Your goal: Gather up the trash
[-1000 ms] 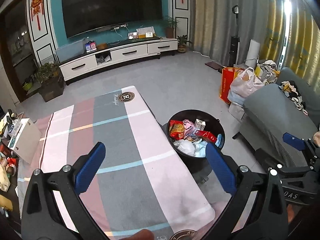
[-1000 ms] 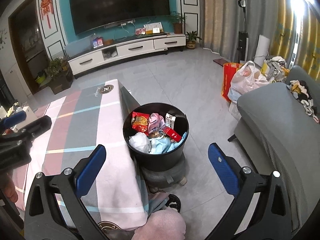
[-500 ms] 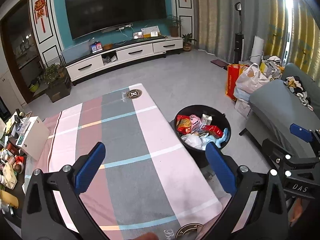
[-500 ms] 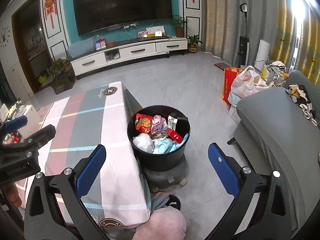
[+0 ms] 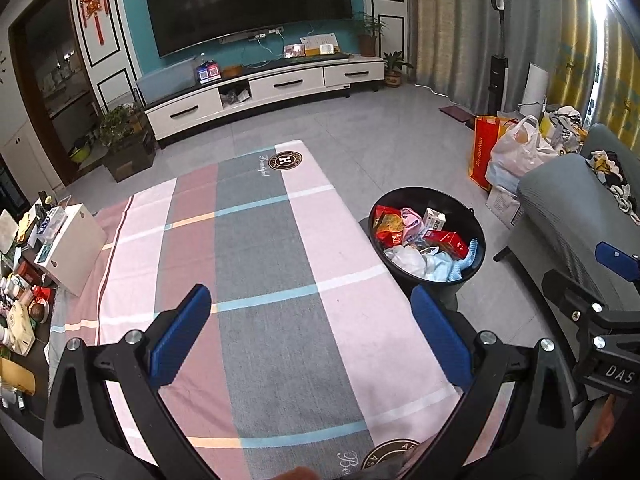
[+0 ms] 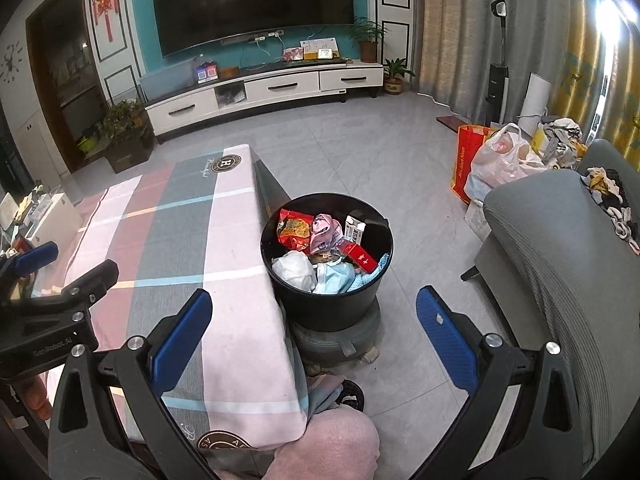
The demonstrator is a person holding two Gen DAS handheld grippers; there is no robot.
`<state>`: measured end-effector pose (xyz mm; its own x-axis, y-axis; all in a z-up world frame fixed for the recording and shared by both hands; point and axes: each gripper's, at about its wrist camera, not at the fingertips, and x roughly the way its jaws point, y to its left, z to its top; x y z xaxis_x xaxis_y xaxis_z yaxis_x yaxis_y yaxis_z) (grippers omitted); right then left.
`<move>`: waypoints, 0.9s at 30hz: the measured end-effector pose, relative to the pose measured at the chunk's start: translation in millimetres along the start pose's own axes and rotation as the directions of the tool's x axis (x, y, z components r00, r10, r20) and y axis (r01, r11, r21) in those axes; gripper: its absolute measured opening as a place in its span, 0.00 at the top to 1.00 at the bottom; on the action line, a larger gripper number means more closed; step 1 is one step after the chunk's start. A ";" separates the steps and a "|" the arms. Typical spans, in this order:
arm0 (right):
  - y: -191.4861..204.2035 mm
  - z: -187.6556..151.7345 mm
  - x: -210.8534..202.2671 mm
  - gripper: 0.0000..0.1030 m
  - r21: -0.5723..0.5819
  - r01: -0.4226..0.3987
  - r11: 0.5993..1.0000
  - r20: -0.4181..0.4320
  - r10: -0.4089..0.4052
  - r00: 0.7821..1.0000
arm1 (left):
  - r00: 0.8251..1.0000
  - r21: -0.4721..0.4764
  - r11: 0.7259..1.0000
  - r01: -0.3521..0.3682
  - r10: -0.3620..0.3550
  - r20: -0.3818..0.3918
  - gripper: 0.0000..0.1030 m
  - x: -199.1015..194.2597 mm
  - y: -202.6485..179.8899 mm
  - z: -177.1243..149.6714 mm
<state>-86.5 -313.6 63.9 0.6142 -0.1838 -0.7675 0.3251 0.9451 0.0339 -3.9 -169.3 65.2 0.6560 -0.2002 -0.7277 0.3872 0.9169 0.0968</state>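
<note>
Both grippers, left gripper [image 5: 310,320] and right gripper [image 6: 314,320], spread wide, empty. Bin [image 6: 326,276] just ahead of right gripper, full. Judgement: no loose trash visible on bench [image 5: 260,260]; scan surroundings before closing.

Left hand-held gripper [image 5: 310,328] spread wide above striped tablecloth [image 5: 256,264], full black bin [image 5: 427,236] alongside.

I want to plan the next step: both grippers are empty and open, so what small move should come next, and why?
Probably pull both grippers back. The left gripper and right gripper are open and empty, the tablecloth shows no trash, and the bin beside it already holds wrappers, so little seems left to collect here.
</note>
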 end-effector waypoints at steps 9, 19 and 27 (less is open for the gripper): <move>0.6 -1.2 3.7 0.03 -0.004 0.003 1.000 -0.006 -0.003 1.000 | 1.000 0.002 1.000 -0.009 0.009 -0.006 0.03 1.1 -0.6 0.6; -0.4 -3.0 7.2 0.03 0.003 0.002 1.000 -0.008 -0.002 1.000 | 1.000 0.008 1.000 -0.014 0.014 -0.006 0.03 2.5 -2.6 1.1; -1.9 -2.9 8.0 0.03 0.001 -0.002 1.000 -0.007 0.002 1.000 | 1.000 0.015 1.000 -0.020 0.020 -0.006 0.03 3.2 -4.5 1.2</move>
<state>-84.3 -316.1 55.8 0.6093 -0.1802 -0.7722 0.3252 0.9450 0.0361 -2.7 -174.5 63.2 0.6599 -0.1794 -0.7297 0.3834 0.9155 0.1217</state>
